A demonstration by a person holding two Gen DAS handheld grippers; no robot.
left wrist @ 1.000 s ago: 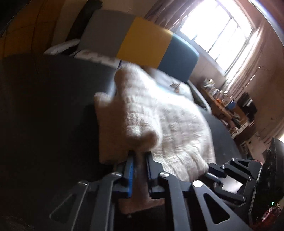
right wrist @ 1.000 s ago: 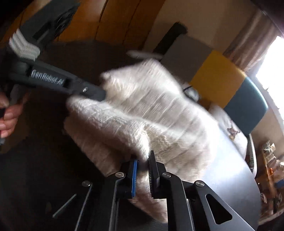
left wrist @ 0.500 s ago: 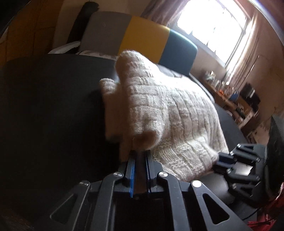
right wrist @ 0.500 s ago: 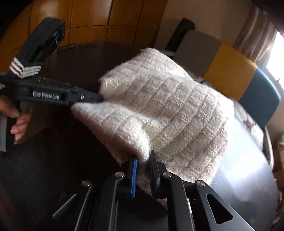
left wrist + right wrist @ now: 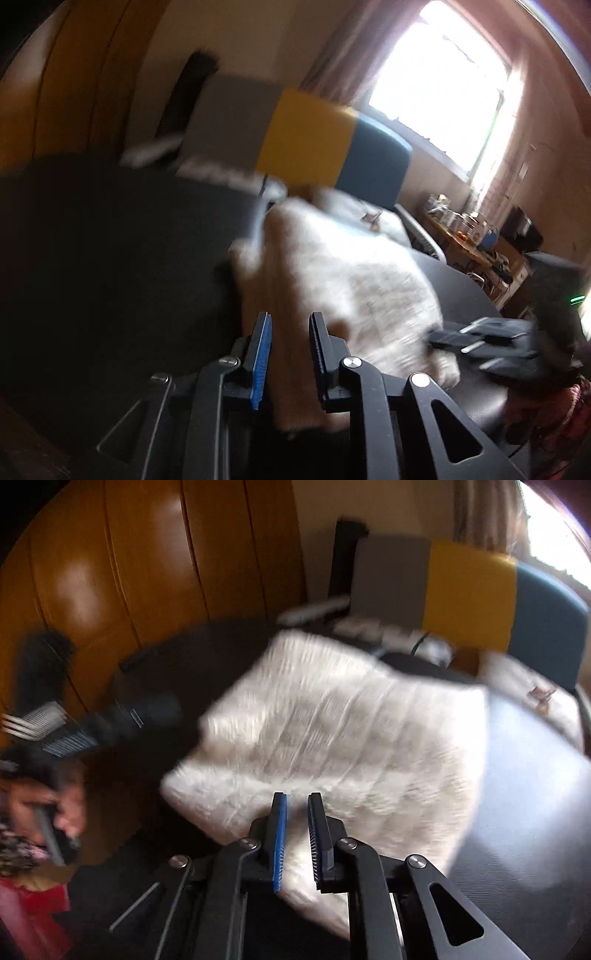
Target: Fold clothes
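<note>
Cream knit sweater [image 5: 332,738] is lying folded on the dark table [image 5: 524,812]; left gripper [image 5: 288,354] and right gripper [image 5: 296,834] are hovering parted at its near edge, gripping nothing.

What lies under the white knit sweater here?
The white knit sweater lies on a dark round table. Folded layers hide whatever sits beneath its middle; only bare tabletop shows around it.

— What sort of place is this?
— A lived-in room at home. There's a bright window [image 5: 443,88] with curtains [image 5: 332,62], and warm wooden wall panels [image 5: 122,565].
— Anything else?
— A chair [image 5: 303,140] with a grey, yellow and blue back stands behind the dark round desk [image 5: 110,240], and a cluttered side table [image 5: 465,236] sits under the window.
</note>
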